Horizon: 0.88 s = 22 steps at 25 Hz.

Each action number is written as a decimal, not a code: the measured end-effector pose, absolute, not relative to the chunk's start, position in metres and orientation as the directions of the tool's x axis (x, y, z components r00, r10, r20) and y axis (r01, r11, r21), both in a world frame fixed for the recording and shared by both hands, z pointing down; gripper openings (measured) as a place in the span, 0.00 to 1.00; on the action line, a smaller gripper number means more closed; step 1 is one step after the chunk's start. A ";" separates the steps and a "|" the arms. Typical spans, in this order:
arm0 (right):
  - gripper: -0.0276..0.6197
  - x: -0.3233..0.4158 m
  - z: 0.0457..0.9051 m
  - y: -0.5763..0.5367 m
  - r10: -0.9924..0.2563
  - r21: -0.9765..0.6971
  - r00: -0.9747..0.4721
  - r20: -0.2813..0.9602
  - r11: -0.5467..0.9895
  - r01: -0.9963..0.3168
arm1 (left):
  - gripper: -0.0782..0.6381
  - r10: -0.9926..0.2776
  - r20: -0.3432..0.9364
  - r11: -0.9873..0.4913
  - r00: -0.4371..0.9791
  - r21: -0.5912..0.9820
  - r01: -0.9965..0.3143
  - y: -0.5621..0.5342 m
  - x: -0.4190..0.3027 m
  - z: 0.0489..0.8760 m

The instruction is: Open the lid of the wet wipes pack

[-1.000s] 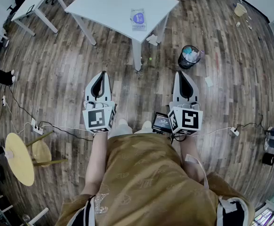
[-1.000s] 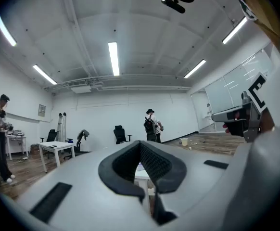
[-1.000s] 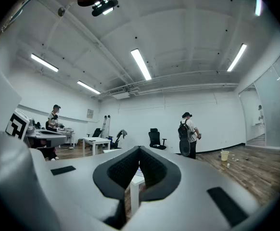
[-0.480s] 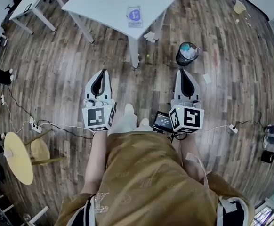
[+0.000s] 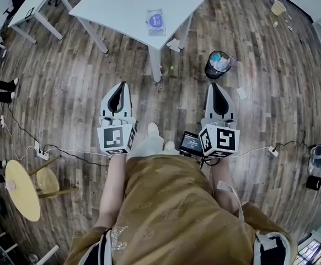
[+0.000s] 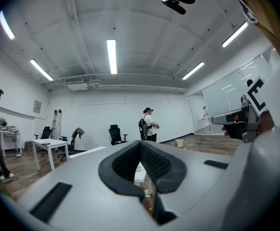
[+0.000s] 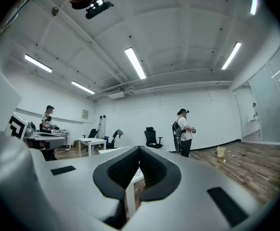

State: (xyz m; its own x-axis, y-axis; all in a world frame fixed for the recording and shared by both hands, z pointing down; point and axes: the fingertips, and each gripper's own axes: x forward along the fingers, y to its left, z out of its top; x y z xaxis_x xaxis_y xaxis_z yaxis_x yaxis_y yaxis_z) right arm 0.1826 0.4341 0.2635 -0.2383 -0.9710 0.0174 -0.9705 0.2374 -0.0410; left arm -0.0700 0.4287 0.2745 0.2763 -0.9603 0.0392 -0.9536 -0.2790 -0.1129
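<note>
Since a second ago the white worktop and the black waste bin have slid slightly left in the head view, and one pale shoe has stepped forward on the wooden floor, so the person appears to be walking towards the worktop. The wet wipes pack, a flat pale packet with a round purple label, lies on the worktop near its front corner, well apart from both tools, and its lid looks shut, though it is too small to be sure. The left tool and the right tool are held side by side at waist height above the floor, pointing ahead. In each gripper view the dark ribbed pads meet at their tips, so both tools have their jaws together with nothing gripped; only the worktop's edge and leg show through the gap behind the tips. Other people stand further off in the room. A crumpled paper scrap lies on the floor beneath the worktop. Judging from this, the task is at the approach step and nothing has yet been touched. The next move probably calls for closing the distance, spreading the jaws, steadying the pack with one tool and catching the lid's edge with the other.
</note>
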 end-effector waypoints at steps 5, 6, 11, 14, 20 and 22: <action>0.05 0.172 0.266 0.412 -0.970 -0.029 -0.241 0.022 0.240 -0.970 | 0.11 -0.961 0.039 -0.276 0.274 -0.108 -0.955 0.405 -0.079 0.278; 0.05 0.169 0.268 0.406 -0.971 -0.029 -0.240 0.025 0.239 -0.971 | 0.11 -0.960 0.041 -0.278 0.275 -0.110 -0.954 0.399 -0.081 0.280; 0.05 0.150 0.274 0.365 -0.970 -0.027 -0.238 0.046 0.237 -0.971 | 0.11 -0.960 0.044 -0.279 0.276 -0.111 -0.954 0.361 -0.097 0.285; 0.05 0.138 0.276 0.341 -0.970 -0.020 -0.237 0.056 0.237 -0.971 | 0.11 -0.955 0.050 -0.297 0.293 -0.123 -0.947 0.338 -0.101 0.286; 0.05 0.123 0.283 0.310 -0.972 -0.009 -0.221 0.083 0.221 -0.975 | 0.11 -0.951 0.064 -0.309 0.304 -0.108 -0.945 0.308 -0.119 0.292; 0.05 0.121 0.284 0.306 -0.972 -0.009 -0.214 0.091 0.215 -0.977 | 0.11 -0.950 0.066 -0.309 0.304 -0.097 -0.946 0.302 -0.123 0.294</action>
State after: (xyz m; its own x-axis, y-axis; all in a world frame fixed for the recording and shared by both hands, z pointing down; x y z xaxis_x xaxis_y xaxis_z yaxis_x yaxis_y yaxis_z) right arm 0.1211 0.3063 0.2838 -0.2145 -0.9725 0.0912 -0.9767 0.2146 -0.0092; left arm -0.1226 0.3020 0.2935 0.3041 -0.9503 0.0659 -0.9460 -0.3094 -0.0969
